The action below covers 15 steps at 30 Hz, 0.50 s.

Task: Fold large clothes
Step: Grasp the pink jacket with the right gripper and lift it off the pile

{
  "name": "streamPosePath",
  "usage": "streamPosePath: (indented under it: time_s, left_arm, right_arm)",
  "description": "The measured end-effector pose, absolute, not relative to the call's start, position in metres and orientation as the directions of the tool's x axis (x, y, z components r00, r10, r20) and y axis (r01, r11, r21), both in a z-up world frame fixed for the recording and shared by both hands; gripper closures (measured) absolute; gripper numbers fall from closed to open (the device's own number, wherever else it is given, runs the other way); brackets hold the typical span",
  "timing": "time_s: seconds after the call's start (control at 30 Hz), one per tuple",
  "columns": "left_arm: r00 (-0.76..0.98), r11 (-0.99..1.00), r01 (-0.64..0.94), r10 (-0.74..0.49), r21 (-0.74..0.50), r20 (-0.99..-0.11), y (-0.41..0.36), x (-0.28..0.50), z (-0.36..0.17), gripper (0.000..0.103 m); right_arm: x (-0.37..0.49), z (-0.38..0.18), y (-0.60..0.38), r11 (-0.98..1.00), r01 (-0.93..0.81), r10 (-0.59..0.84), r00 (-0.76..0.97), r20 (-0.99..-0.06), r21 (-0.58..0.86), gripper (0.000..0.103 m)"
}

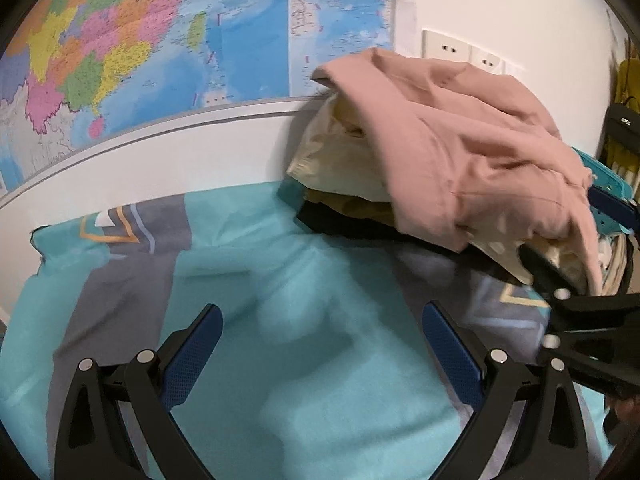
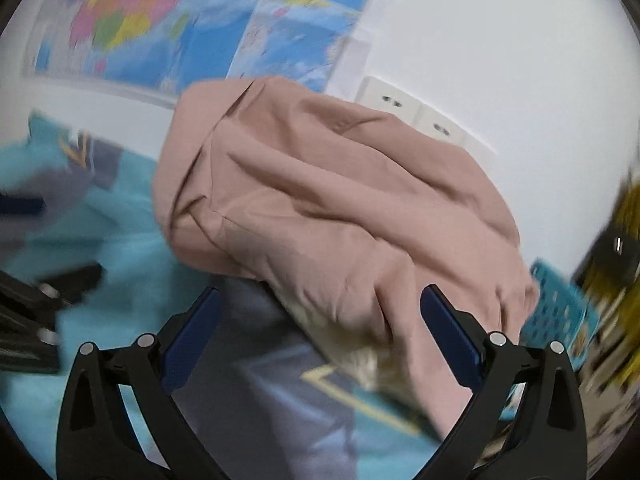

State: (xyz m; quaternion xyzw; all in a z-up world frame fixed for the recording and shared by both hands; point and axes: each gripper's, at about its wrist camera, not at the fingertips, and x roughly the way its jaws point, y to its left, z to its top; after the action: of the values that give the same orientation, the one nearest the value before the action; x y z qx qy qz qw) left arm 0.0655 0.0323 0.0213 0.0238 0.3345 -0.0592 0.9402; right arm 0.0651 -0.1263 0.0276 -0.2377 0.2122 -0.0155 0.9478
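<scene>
The pink garment (image 1: 460, 156) lies crumpled on top of a pile of clothes (image 1: 348, 184) at the far right of the bed, against the white headboard (image 1: 180, 152) and below the wall sockets (image 1: 464, 48). Under it, a cream garment (image 1: 332, 160), an olive layer and a black layer show only at their edges; what kind of items they are cannot be determined. The right end of the pile is cut off by the frame edge and partly covered by the right hand-held gripper (image 1: 560, 276), which enters the left wrist view from the right; its fingertips are lost against the fabric there. In the right wrist view the right hand-held gripper (image 2: 320, 304) is released, its blue-padded fingers (image 2: 448, 336) spread wide, with the lower edge of the pink garment (image 2: 320, 200) between them but not pinched. This view is motion-blurred, so fabric detail is unreliable. The left hand-held gripper (image 1: 320, 320) is also released, fingers spread over the bare teal and grey bedsheet (image 1: 280, 272), well apart from the pile. A teal perforated basket (image 1: 600, 176) shows just beside the pile, mostly hidden behind the pink garment. A coloured map (image 1: 160, 40) covers the wall above the headboard. Yellow and black objects at the far right edge are too blurred to identify.
</scene>
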Motion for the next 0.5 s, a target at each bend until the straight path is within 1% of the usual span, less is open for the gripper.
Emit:
streamPosePath:
  time_s: [0.13, 0.17, 0.2, 0.23, 0.27, 0.3, 0.33, 0.37, 0.43, 0.5]
  left_arm:
    - [0.761, 0.994, 0.105, -0.066, 0.023, -0.646, 0.043, 0.084, 0.017, 0.007]
    - [0.759, 0.995, 0.100, -0.061, 0.024, -0.648, 0.045, 0.087, 0.017, 0.007]
    - [0.757, 0.995, 0.096, -0.057, 0.025, -0.651, 0.047, 0.091, 0.016, 0.007]
    - [0.755, 0.995, 0.092, -0.050, 0.030, -0.654, 0.049, 0.096, 0.016, 0.007]
    - [0.756, 0.995, 0.088, -0.044, 0.035, -0.653, 0.050, 0.098, 0.016, 0.007]
    - [0.758, 0.995, 0.086, -0.038, 0.042, -0.651, 0.051, 0.101, 0.015, 0.007]
    - [0.761, 0.995, 0.084, -0.032, 0.050, -0.648, 0.053, 0.103, 0.015, 0.007]
    - [0.762, 0.995, 0.082, -0.026, 0.056, -0.647, 0.055, 0.108, 0.016, 0.007]
    - [0.766, 0.995, 0.083, -0.026, 0.059, -0.642, 0.058, 0.115, 0.018, 0.007]
    - [0.779, 0.994, 0.090, -0.032, 0.060, -0.627, 0.060, 0.123, 0.023, 0.007]
  right_arm:
    - [0.097, 0.013, -0.109, 0.775, -0.079, -0.170, 0.930, -0.327, -0.627, 0.006]
    - [0.105, 0.010, -0.106, 0.746, -0.083, -0.177, 0.932, -0.317, -0.660, 0.007]
    - [0.110, 0.008, -0.105, 0.733, -0.093, -0.174, 0.932, -0.317, -0.674, 0.012]
    - [0.115, 0.007, -0.104, 0.720, -0.118, -0.160, 0.931, -0.328, -0.684, 0.024]
    - [0.119, 0.009, -0.104, 0.712, -0.145, -0.148, 0.926, -0.348, -0.687, 0.033]
    - [0.121, 0.012, -0.105, 0.707, -0.166, -0.137, 0.922, -0.363, -0.688, 0.054]
    - [0.119, 0.019, -0.107, 0.706, -0.192, -0.115, 0.919, -0.378, -0.681, 0.071]
    - [0.116, 0.026, -0.108, 0.707, -0.196, -0.104, 0.921, -0.375, -0.679, 0.075]
    - [0.104, 0.053, -0.118, 0.714, -0.174, -0.092, 0.937, -0.337, -0.679, 0.089]
    - [0.091, 0.085, -0.135, 0.762, -0.161, -0.061, 0.947, -0.317, -0.627, 0.091]
